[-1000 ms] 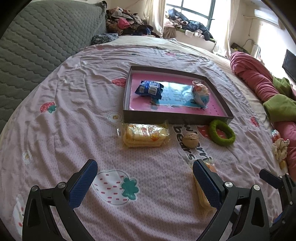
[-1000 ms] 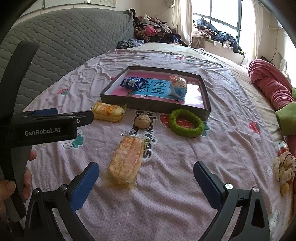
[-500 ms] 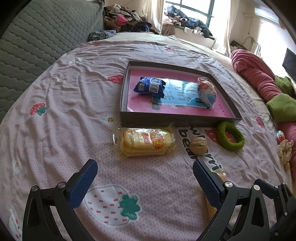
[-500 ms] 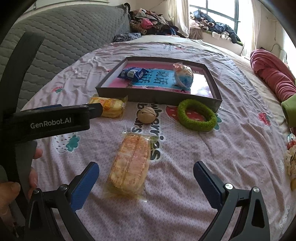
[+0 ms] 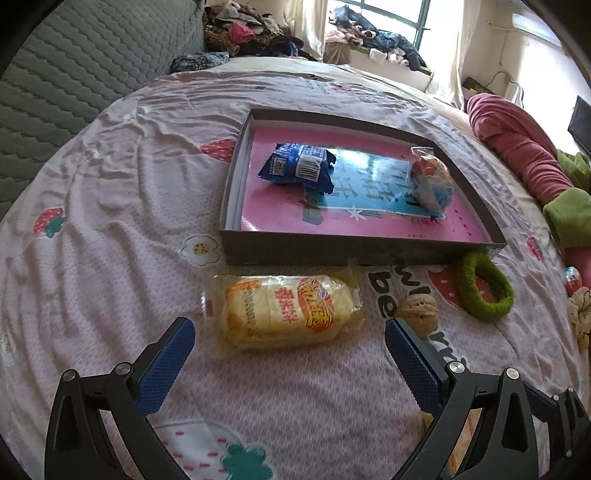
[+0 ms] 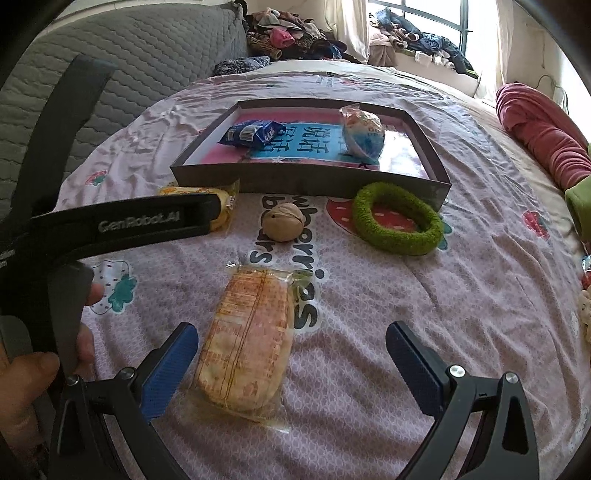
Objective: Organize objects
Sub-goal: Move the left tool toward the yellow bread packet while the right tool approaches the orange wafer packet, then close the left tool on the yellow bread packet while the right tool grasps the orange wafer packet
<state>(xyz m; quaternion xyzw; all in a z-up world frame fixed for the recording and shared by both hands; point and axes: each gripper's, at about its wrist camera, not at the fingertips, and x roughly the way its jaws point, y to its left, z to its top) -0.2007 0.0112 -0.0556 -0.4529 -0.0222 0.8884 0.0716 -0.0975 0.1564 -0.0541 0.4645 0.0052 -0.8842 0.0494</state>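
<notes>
A dark shallow box point(image 5: 332, 251) point(image 6: 295, 181) with a pink floor lies on the bed and holds a blue snack packet point(image 5: 299, 168) point(image 6: 255, 133) and a round wrapped snack point(image 5: 430, 181) point(image 6: 364, 133). In front of it lie a yellow bread pack point(image 5: 286, 312) point(image 6: 221, 206), a walnut point(image 5: 417, 314) point(image 6: 283, 221) and a green ring point(image 5: 484, 291) point(image 6: 397, 218). An orange cracker pack point(image 6: 245, 339) lies nearer. My left gripper point(image 5: 290, 343) is open, just short of the yellow pack. My right gripper point(image 6: 291, 343) is open, its fingers either side of the cracker pack's near end.
The pink strawberry bedsheet point(image 5: 110, 206) covers the bed. A grey quilted headboard point(image 5: 55, 74) stands at the left. Rolled red and green bedding point(image 5: 524, 155) lies at the right. Clothes are piled point(image 6: 295, 33) by the window. The left gripper's body point(image 6: 122, 225) crosses the right wrist view.
Both grippers have moved forward towards the box. The yellow pack now lies close before the left fingers; the cracker pack now lies between the right fingers. Both stayed open.
</notes>
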